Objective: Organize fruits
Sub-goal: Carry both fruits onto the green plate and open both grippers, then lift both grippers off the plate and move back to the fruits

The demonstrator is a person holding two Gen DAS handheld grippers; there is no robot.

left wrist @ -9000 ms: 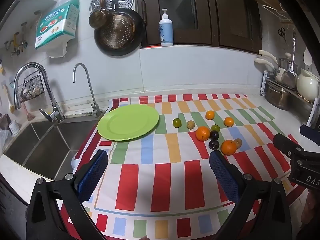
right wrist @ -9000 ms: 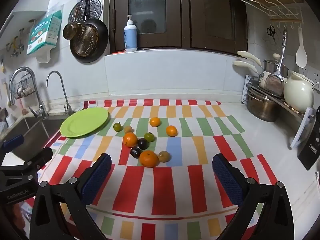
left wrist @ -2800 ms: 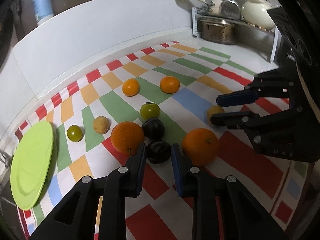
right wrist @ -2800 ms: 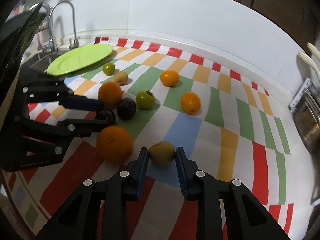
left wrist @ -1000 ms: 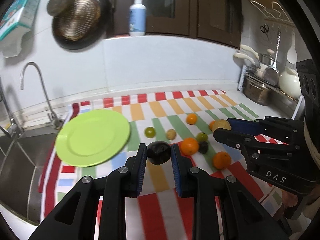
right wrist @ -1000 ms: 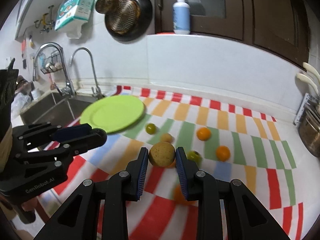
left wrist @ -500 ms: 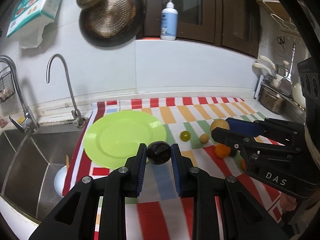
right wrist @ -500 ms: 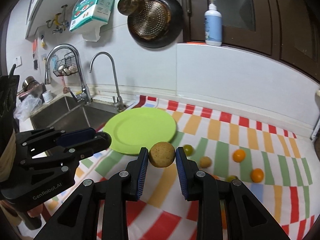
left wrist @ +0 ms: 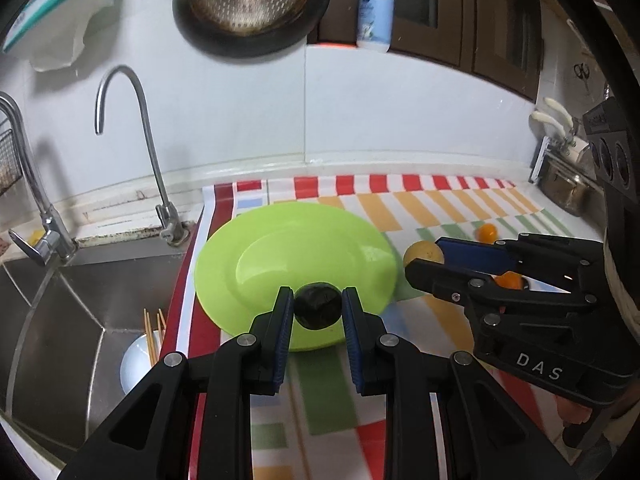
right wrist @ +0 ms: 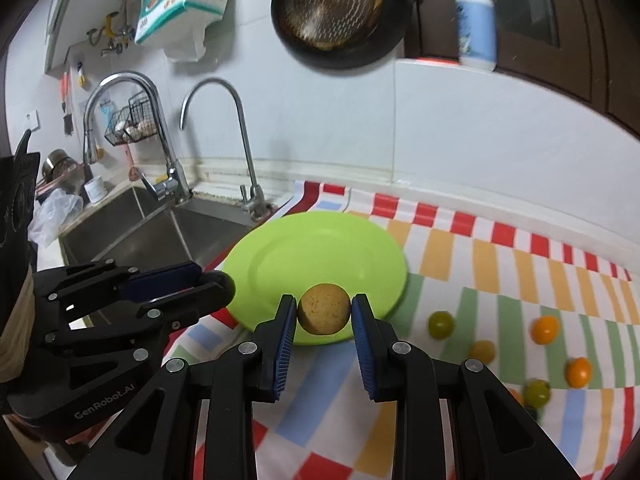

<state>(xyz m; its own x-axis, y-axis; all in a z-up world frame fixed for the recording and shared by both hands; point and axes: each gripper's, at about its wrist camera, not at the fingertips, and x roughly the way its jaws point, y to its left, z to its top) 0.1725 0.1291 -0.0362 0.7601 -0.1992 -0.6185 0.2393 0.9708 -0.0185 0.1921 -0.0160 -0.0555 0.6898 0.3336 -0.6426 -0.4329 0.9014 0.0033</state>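
Observation:
My left gripper [left wrist: 318,307] is shut on a dark plum [left wrist: 318,311] and holds it above the near edge of the green plate [left wrist: 280,256]. My right gripper [right wrist: 324,314] is shut on a tan round fruit [right wrist: 324,314] and holds it above the near edge of the same plate [right wrist: 320,256]. In the left wrist view the right gripper [left wrist: 430,258] and its tan fruit [left wrist: 422,253] hang just right of the plate. In the right wrist view the left gripper [right wrist: 212,280] is at the plate's left edge. Several fruits stay on the striped cloth, among them a green one [right wrist: 441,325] and an orange one [right wrist: 544,330].
A steel sink [left wrist: 52,320] lies left of the plate, with a white bowl holding chopsticks [left wrist: 140,356] in it. Two faucets [left wrist: 156,184] stand behind it. A pan hangs on the wall [left wrist: 248,4]. The striped cloth [right wrist: 500,280] covers the counter; pots [left wrist: 568,192] stand far right.
Both grippers have moved left towards the green plate, each carrying its fruit. The plate now looks larger and closer under both grippers.

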